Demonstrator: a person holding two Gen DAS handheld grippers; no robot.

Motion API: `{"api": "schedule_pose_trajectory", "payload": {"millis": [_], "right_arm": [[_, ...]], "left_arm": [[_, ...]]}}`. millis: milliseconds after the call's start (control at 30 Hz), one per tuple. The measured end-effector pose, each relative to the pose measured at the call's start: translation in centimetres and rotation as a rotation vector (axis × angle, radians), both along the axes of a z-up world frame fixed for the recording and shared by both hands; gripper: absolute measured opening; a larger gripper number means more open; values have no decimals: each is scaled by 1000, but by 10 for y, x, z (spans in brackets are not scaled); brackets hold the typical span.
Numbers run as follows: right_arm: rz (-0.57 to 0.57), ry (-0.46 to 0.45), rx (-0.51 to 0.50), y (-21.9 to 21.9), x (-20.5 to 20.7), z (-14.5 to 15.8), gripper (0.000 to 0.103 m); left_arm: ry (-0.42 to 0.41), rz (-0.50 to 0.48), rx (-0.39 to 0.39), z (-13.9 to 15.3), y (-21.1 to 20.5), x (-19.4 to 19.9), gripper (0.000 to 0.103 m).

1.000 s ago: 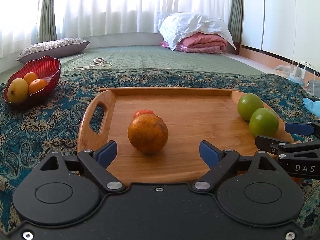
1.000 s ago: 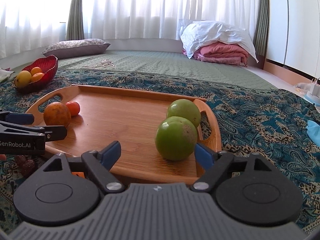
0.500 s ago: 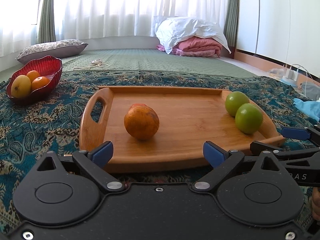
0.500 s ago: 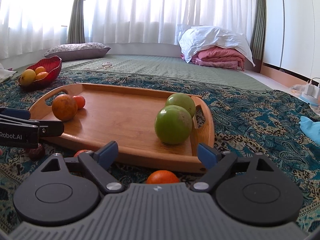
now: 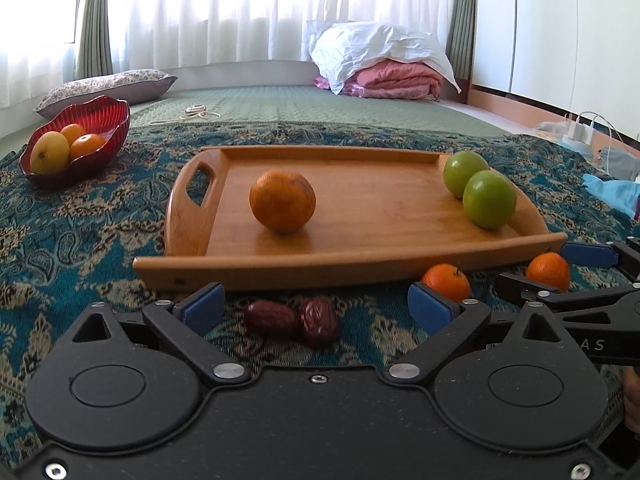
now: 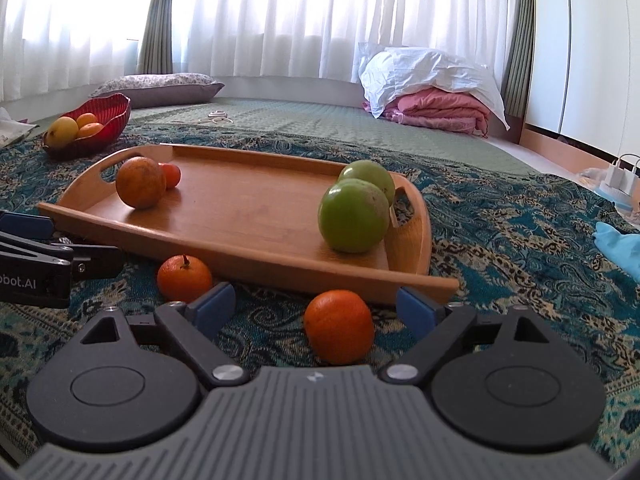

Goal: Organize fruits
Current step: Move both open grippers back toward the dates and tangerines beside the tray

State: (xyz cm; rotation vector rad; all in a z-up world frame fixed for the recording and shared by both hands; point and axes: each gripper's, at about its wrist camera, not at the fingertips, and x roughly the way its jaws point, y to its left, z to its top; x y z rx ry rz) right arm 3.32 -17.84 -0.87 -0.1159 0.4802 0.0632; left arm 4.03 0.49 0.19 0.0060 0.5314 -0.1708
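A wooden tray (image 5: 348, 268) (image 6: 248, 208) on the patterned cloth holds a large orange (image 5: 282, 200) (image 6: 140, 188), a small red fruit (image 6: 171, 175) behind it, and two green fruits (image 5: 489, 199) (image 6: 354, 216) at its right end. In front of the tray, two dark red dates (image 5: 288, 320) lie on the cloth between the wide jaws of my left gripper (image 5: 316, 307), untouched. My right gripper (image 6: 314, 305) is open around one tangerine (image 6: 338, 326) (image 5: 548, 270), its pads clear of it. A second tangerine (image 6: 184, 278) (image 5: 446, 282) lies between the two grippers.
A red bowl (image 5: 112, 120) (image 6: 116, 108) with a yellow fruit and oranges sits far left on the cloth. Behind are a flat pillow (image 5: 108, 86), a cord on the green mat, and folded pink bedding (image 5: 396, 78). A blue cloth (image 6: 618, 246) and chargers lie at right.
Both grippers have drawn back from over the tray to the cloth in front of it and widened their jaws. The dates and two tangerines have come into view.
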Motion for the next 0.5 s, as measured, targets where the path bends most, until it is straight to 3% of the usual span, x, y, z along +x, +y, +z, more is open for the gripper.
{"api": "schedule_pose_trajectory", "payload": {"millis": [100,233,400,467,500], "right_arm": [[-3,-5,-12,2,-2,-1,95],[-10,-11,-24,4,-3,-2,95],[-5,1,-12,3,-4,-4,95],[-5,0,-10,3,-4,-4,95],[-5,-1,-10,3,-4,-3,95]], "left_arm": [[0,-1,13,-3,0,-5,97],[10,-5,2,-5,0,-14,87],[27,-5,-27,-6,3,-22,65],[26,3,-24,-4,4,-25,41],[27,2,-24,-3,4,-25,38]]}}
